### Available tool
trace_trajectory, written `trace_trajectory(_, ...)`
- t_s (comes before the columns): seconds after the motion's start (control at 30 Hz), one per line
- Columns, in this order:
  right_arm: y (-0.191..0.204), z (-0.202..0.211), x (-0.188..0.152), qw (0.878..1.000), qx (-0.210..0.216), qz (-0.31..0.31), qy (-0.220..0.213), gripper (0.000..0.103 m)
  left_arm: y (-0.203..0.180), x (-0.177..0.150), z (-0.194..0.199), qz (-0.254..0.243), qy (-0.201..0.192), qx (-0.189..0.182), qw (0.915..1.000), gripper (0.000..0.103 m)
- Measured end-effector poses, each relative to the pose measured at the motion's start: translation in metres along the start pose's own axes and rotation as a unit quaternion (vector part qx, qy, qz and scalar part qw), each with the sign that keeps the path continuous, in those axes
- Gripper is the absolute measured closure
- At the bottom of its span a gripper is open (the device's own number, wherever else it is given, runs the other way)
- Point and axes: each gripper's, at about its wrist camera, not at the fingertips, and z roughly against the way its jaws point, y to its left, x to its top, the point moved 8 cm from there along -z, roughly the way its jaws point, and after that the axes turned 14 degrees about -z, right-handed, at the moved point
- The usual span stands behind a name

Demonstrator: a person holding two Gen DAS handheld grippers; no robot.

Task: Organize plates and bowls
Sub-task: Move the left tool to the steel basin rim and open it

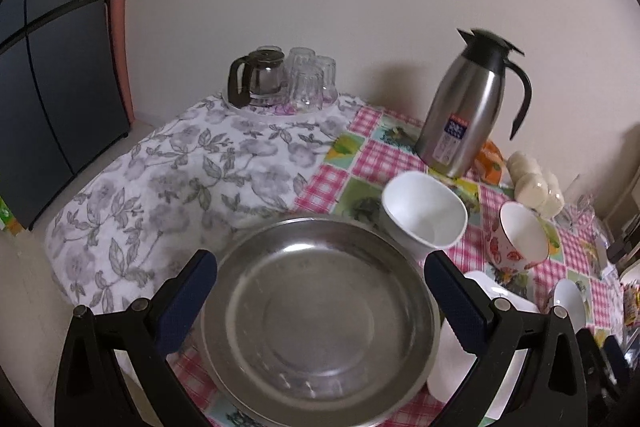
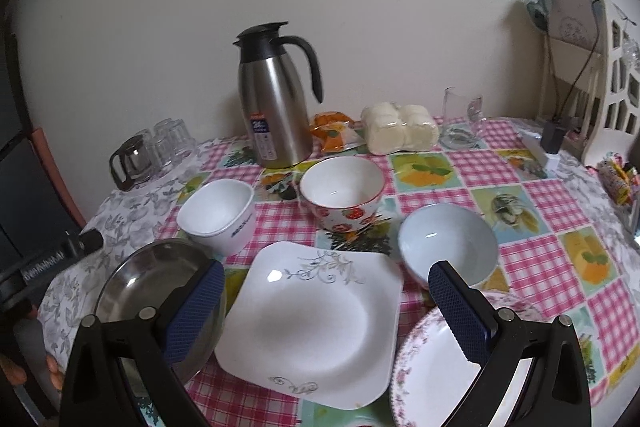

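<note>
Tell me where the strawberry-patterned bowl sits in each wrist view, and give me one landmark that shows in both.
Left wrist view: the strawberry-patterned bowl is at right of centre, tipped by the fisheye, beyond the right finger.
Right wrist view: the bowl is at centre, upright, behind the square white plate.
Shared landmark: the steel thermos jug, standing behind the bowl near the wall.

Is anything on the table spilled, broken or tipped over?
Nothing is spilled or broken. The steel plate sits tilted with its left edge raised; what props it is unclear. The bowls and the square plate sit upright.
</note>
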Motion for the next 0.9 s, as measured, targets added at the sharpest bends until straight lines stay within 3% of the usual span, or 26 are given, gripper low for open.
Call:
trace_trajectory(0.23, 0.027, -0.023, -0.033, 0.997, 0.036, 0.013, 0.060, 0.000, 0.055, -0.012, -0.009, 0.053, 0.021, 0.007, 0.9984, 0.000)
trace_trajectory(0.47, 0.057, -0.040, -0.067, 0.994, 0.035, 0.042, 0.098, 0.000, 0.093, -0.035, -0.028, 0.111, 0.058, 0.002, 0.9921, 0.000)
trace_trajectory(0.73, 0.073, -0.057, -0.094, 0.990, 0.045, 0.050, 0.126, 0.000, 0.093, -0.071, -0.071, 0.144, 0.132, -0.035, 0.9800, 0.000)
trace_trajectory(0.9, 0.077, -0.064, -0.101, 0.988, 0.048, 0.053, 0.137, 0.014, 0.087, -0.075, -0.079, 0.134, 0.141, -0.040, 0.9800, 0.011)
